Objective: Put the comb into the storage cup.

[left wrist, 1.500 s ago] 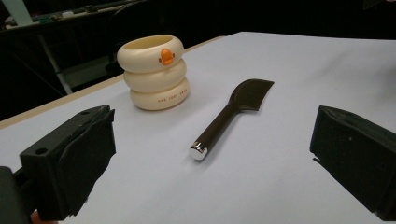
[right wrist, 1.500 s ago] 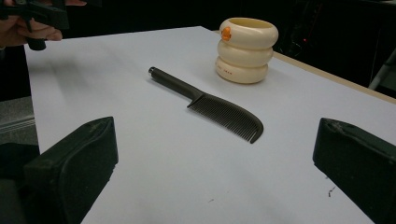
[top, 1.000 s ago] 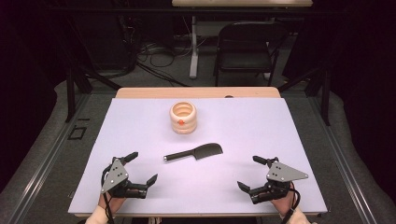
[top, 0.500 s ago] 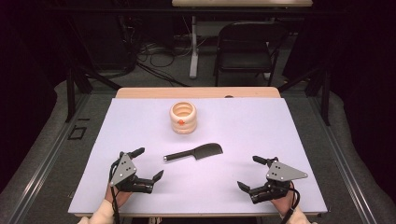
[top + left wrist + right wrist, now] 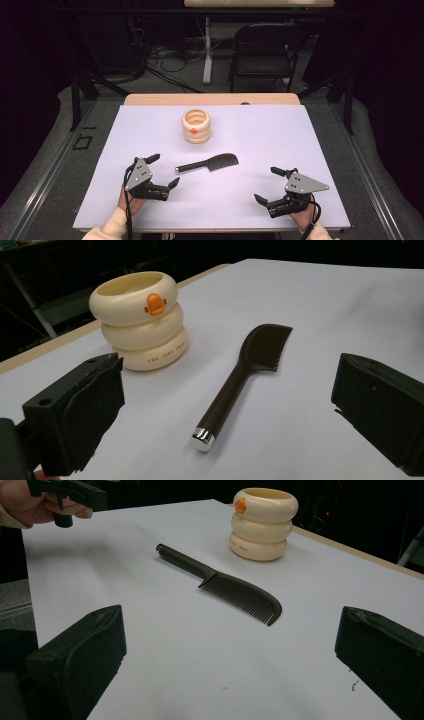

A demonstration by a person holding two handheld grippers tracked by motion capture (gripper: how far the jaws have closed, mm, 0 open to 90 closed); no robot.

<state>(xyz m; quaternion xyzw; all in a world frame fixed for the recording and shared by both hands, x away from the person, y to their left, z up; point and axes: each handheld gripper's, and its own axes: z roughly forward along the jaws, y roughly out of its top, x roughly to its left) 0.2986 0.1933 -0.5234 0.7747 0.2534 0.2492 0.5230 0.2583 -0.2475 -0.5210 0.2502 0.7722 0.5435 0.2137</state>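
Observation:
A dark comb lies flat near the middle of the white table, its handle pointing left. A cream ribbed cup with an orange mark stands behind it. My left gripper is open just left of the handle's end. In the left gripper view the comb lies between the wide jaws, a little ahead, with the cup at the left. My right gripper is open near the front right, empty. Its view shows the comb and the cup farther off.
A wooden strip borders the table's far edge. Behind it stand a dark folding chair and cables on the floor. The other hand with its gripper appears at the top left of the right gripper view.
My left gripper has moved forward and to the right, toward the comb's handle. The right gripper, the comb and the cup have stayed where they were.

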